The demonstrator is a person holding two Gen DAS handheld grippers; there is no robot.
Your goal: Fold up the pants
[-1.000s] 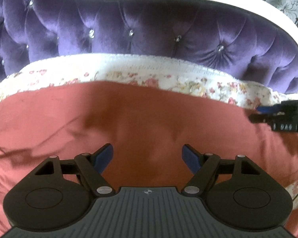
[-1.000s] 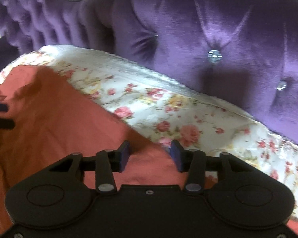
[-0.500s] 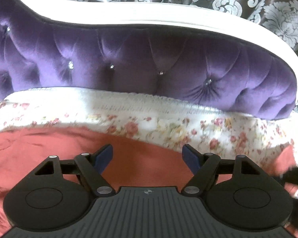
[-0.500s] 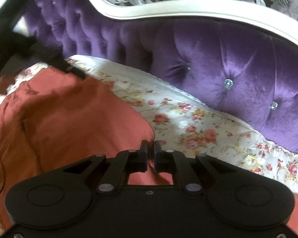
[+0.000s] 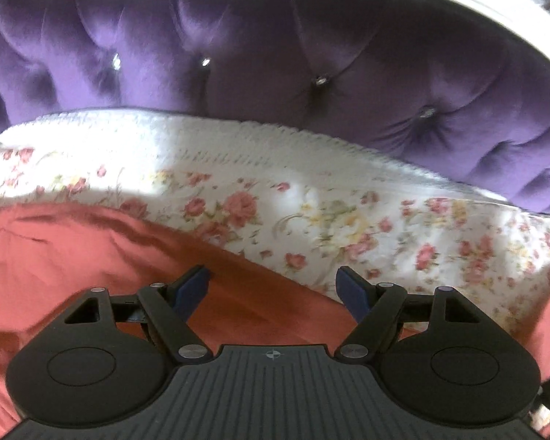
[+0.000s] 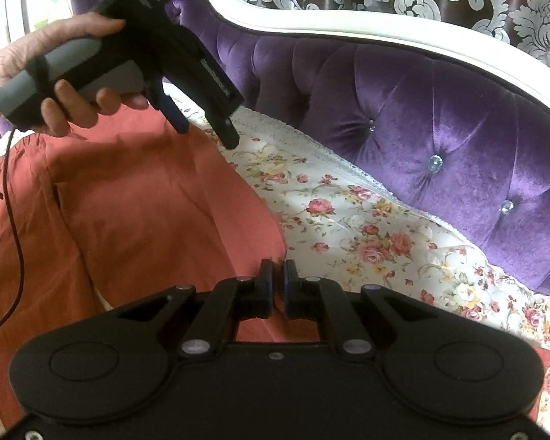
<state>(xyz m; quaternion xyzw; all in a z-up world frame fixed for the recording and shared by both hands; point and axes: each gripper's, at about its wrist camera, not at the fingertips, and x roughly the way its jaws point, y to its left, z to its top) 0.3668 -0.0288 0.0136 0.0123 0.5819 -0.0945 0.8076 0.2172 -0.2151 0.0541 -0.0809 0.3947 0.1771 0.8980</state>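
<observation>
Rust-red pants (image 5: 73, 256) lie spread on a flowered bedsheet (image 5: 311, 201). My left gripper (image 5: 273, 288) hovers open over the pants' far edge, with nothing between its blue pads. In the right wrist view the pants (image 6: 146, 201) fill the left side. My right gripper (image 6: 277, 278) is shut on their near right corner, and the fabric runs in between the fingers. A hand (image 6: 73, 110) holds the left gripper (image 6: 207, 135) at the upper left, pointing down at the far edge of the cloth.
A tufted purple headboard (image 6: 440, 117) with a white curved frame (image 6: 348, 33) stands right behind the bed. The flowered sheet (image 6: 348, 212) shows to the right of the pants. A black cable (image 6: 14, 220) hangs over the pants at the left.
The right gripper's jaws closed on the pants' corner and it rose a little. The left gripper, still open, moved over the pants to their far edge by the headboard.
</observation>
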